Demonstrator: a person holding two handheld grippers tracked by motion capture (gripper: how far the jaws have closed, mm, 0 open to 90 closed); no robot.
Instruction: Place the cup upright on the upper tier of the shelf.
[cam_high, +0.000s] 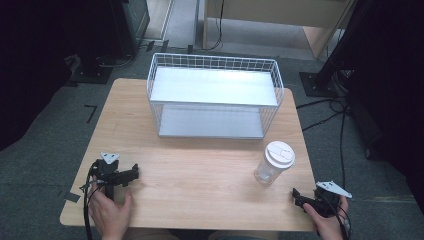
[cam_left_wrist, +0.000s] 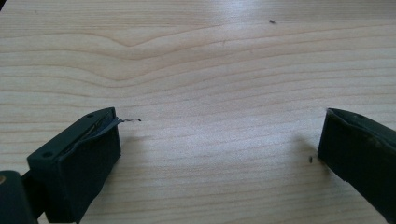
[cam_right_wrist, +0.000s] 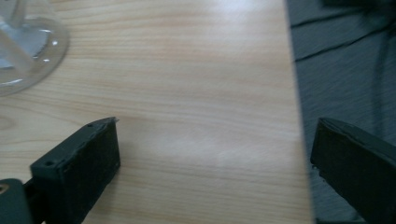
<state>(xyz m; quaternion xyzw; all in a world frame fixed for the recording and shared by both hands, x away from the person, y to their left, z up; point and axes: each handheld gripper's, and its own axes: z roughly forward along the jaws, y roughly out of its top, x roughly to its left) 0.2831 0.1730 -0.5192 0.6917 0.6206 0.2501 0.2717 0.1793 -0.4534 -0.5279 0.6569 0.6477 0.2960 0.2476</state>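
My left gripper (cam_high: 134, 173) rests near the front-left edge of the pale wooden counter (cam_high: 200, 170), jaws wide apart on bare wood. My right gripper (cam_high: 296, 196) sits at the front-right corner, jaws apart across the counter's edge, near the clear plastic cup with a white lid (cam_high: 274, 163). A white wire basket (cam_high: 215, 95) stands behind, open wood between.

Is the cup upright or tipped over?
Upright: the cup stands on its base on the table, white lid on top.

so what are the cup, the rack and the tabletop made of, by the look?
Cup: clear, likely plastic, see-through wall; white matte lid.
Rack: white-coated wire mesh, probably metal, with flat pale shelves.
Tabletop: light wood or wood-look laminate, visible grain, slight sheen.
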